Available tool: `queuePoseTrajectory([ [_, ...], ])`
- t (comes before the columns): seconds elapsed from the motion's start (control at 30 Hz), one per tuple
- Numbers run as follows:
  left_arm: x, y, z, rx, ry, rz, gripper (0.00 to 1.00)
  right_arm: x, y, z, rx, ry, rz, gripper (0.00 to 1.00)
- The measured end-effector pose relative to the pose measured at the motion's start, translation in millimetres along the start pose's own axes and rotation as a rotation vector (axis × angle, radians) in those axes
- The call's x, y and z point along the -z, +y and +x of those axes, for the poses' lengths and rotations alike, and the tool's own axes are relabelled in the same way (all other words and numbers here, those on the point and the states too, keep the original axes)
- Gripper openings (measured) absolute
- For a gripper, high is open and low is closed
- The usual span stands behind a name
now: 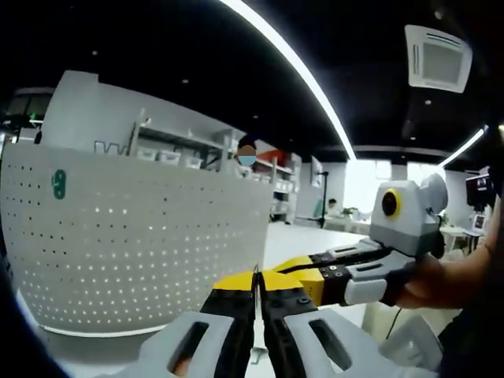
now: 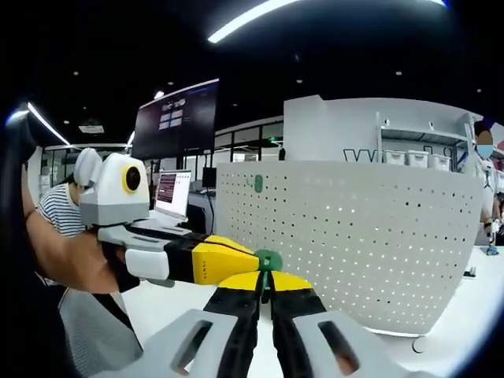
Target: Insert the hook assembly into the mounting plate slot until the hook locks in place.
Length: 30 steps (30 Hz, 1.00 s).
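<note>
In the right gripper view my right gripper (image 2: 268, 277) is shut on a small green hook piece (image 2: 268, 259) that sticks up past its yellow tips. My left gripper (image 2: 250, 260) comes in from the left, jaws together, its tip touching that green piece. In the left gripper view my left gripper (image 1: 256, 277) is shut on a thin pale piece (image 1: 255, 272) seen edge-on between the jaws. The right gripper (image 1: 290, 264) reaches in from the right and meets those tips. Behind stands a white perforated board (image 1: 134, 236) carrying a green hook (image 1: 59, 183), also visible as the board (image 2: 354, 236) with its green hook (image 2: 257, 183).
A white tabletop (image 2: 173, 303) runs under both grippers. A person's arm (image 1: 449, 279) holds the right gripper. A laptop (image 2: 172, 193) and a large dark screen (image 2: 176, 118) stand at the left, beside a seated person in a striped shirt (image 2: 59, 209). Shelves (image 1: 189, 150) rise behind the board.
</note>
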<state>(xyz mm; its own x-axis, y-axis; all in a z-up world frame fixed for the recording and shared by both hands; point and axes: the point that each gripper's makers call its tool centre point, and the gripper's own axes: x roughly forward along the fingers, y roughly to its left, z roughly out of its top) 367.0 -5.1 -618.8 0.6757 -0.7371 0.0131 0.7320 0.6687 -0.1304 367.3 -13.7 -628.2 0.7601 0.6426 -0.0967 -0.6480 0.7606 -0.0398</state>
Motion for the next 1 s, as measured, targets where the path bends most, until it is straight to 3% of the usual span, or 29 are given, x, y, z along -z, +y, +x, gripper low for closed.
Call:
queuePoseTrajectory([
  [0.13,-2.2,0.2,0,0.002,-0.011,0.022,0.02,-0.7,-1,1,0.002,-0.001,0.004,0.02],
  [0.23,-4.7,-0.4,0,0.005,-0.023,0.024,0.10,0.1,-2,2,0.006,0.002,0.009,0.02],
  [0.43,-5.5,5.3,-9,-0.008,-0.033,0.033,0.15,1.5,-6,1,0.018,0.006,0.010,0.02],
  [0.63,-6.2,14.7,-18,-0.035,-0.034,0.037,0.30,2.3,-9,1,0.027,0.010,0.010,0.02],
  [0.73,-6.6,21.7,-24,-0.070,-0.024,0.097,0.35,1.5,-10,2,0.031,0.008,0.011,0.02],
  [1.0,-5.4,31.7,-37,-0.106,-0.012,0.165,0.50,-1.0,-14,4,0.047,0.007,0.012,0.02],
])
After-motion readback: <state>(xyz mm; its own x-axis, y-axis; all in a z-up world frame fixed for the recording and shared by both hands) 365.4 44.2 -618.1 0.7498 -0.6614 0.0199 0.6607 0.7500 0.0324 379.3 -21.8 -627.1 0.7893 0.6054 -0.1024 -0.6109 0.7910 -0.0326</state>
